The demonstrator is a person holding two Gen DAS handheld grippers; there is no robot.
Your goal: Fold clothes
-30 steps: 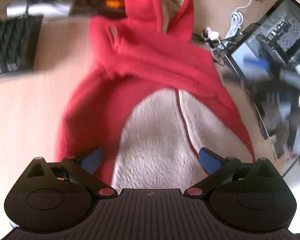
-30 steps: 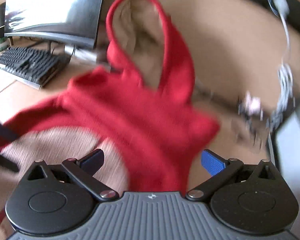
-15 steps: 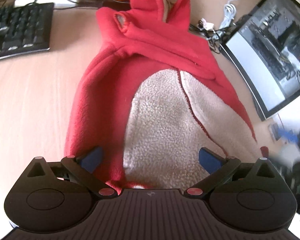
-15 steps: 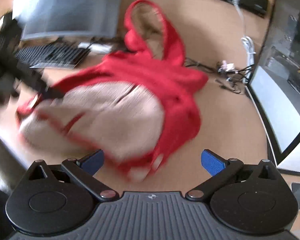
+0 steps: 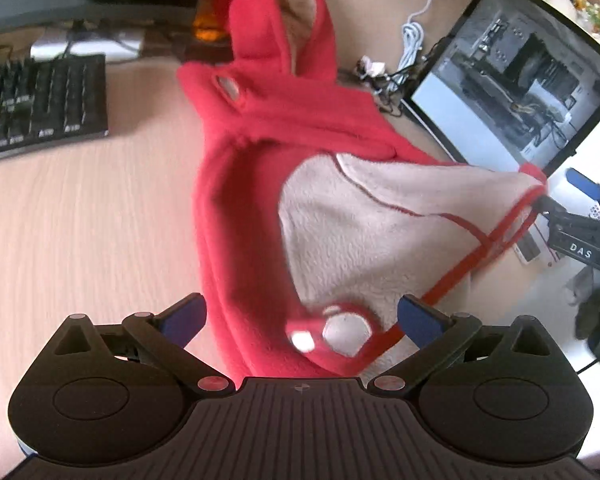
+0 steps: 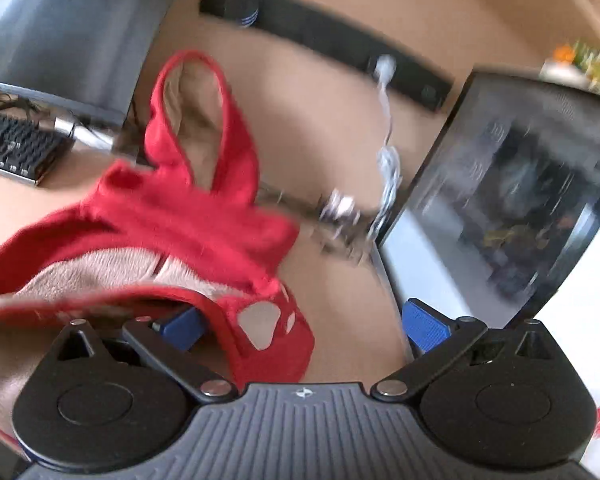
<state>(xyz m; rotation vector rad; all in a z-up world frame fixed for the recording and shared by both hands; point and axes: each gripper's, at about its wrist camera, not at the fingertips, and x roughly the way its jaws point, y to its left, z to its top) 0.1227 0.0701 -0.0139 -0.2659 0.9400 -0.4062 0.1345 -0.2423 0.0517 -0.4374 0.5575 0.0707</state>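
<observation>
I count one garment: a red hooded fleece (image 5: 236, 216) with a cream pile lining, lying on the wooden desk (image 5: 80, 232). I take the fleece as my landmark. Its hood (image 5: 288, 20) stands up at the far end, leaning against the wall behind it. Two screens are in view: a big monitor (image 6: 52, 28) beyond the fleece on its left, and a second, tilted display (image 5: 512, 76) just off its right edge. One black keyboard (image 5: 40, 100) sits left of the fleece, well apart from it. One white cable (image 5: 414, 32) trails down the wall right of the hood, ending in a small tangle of wires near the fleece's shoulder.

I have two grippers. My left gripper (image 5: 300, 316) sits at the near hem with its blue pads spread wide, grasping nothing; the hem lies between them, and whether it touches either I cannot tell. My right gripper (image 6: 300, 326) is also spread wide, the hem corner draped over its left pad. In the left view the right tool's black body shows at the fleece's right edge, where the red-trimmed corner is pulled out to a point.

Compared with half a second ago, the lining flap was lying flat and rounded; now its right corner is stretched sideways toward the tilted display. The right gripper, then clear of the cloth, is now at the hem.
</observation>
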